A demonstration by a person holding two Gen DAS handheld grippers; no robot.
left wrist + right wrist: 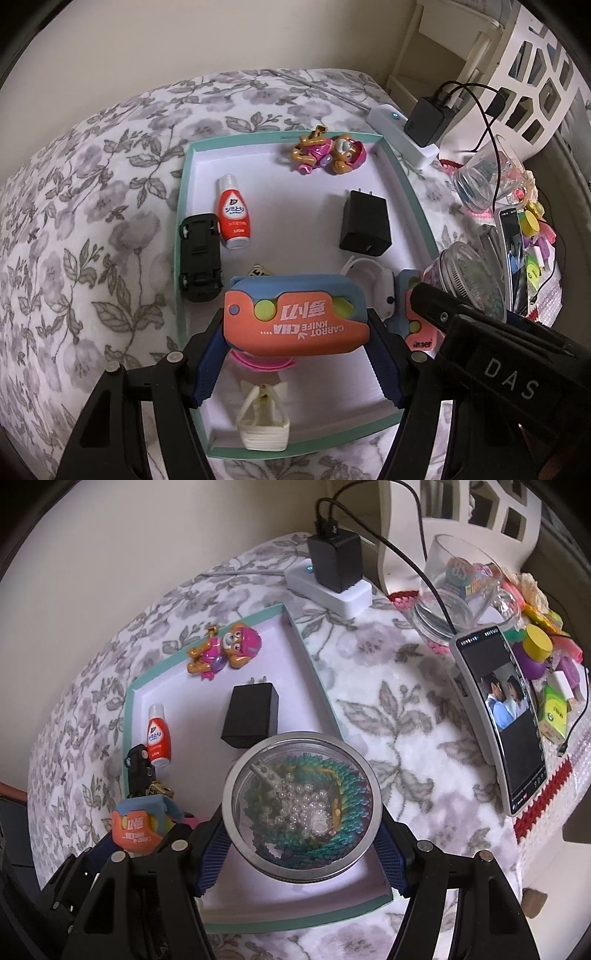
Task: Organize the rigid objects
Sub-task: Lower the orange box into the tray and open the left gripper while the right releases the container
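Already, several toys were laid in the tray (184,206); a carrot knife toy (295,317) was clamped by the left gripper (297,332) and a bead jar (304,806) by the right gripper (304,849), still unplaced.

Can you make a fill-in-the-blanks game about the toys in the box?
1. The left tool grips an orange toy printed with "____ KNIFE".
2. The right tool holds a round ____ of beads.
3. The toy car lies ____ down.
4. The charger in the tray is ____.

Missing words: CARROT, jar, upside, black
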